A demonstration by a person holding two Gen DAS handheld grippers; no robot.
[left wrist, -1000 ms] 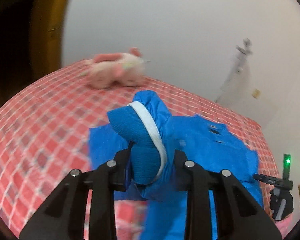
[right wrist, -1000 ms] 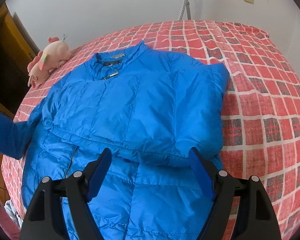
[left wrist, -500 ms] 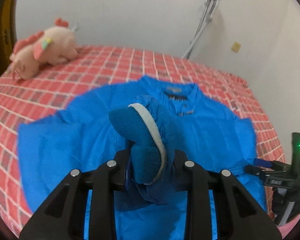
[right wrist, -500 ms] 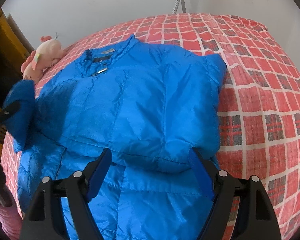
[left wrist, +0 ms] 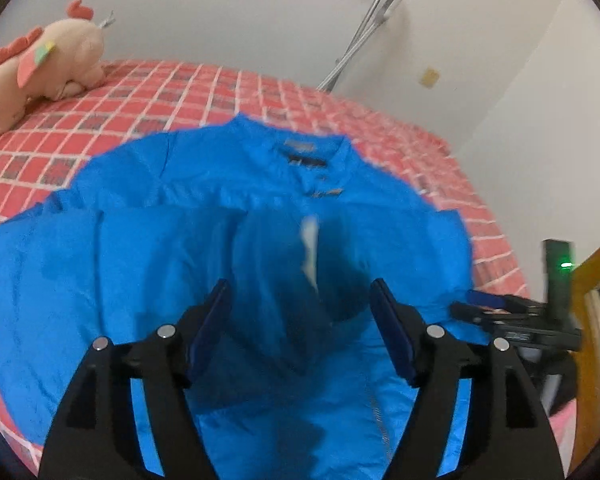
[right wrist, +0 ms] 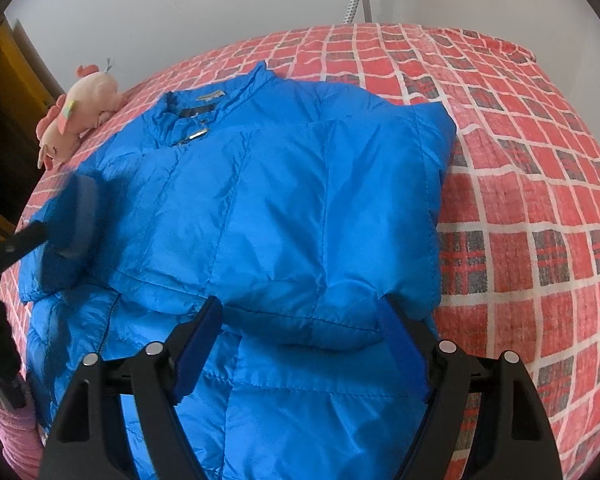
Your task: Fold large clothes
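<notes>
on the checked red bed (right wrist: 520,184) we see the blue jacket (right wrist: 300,200) spread flat, collar toward the plush toy (right wrist: 76,116). left claw (left wrist: 300,322) opening, blurred cuff (left wrist: 320,264) between its jaws, unpinched. right claw (right wrist: 300,338) wide, gripping nothing, above the folded sleeve.

Glossy quilted jacket (right wrist: 284,208), woven checked bedcover (right wrist: 520,168)

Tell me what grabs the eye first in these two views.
A bright blue jacket fills the middle of both views, lying on a bed with a red checked cover. A pink plush toy lies beyond the jacket's collar, near the wall. The left claw is opening over the jacket's knit cuff, its pads clear of the cloth.
</notes>
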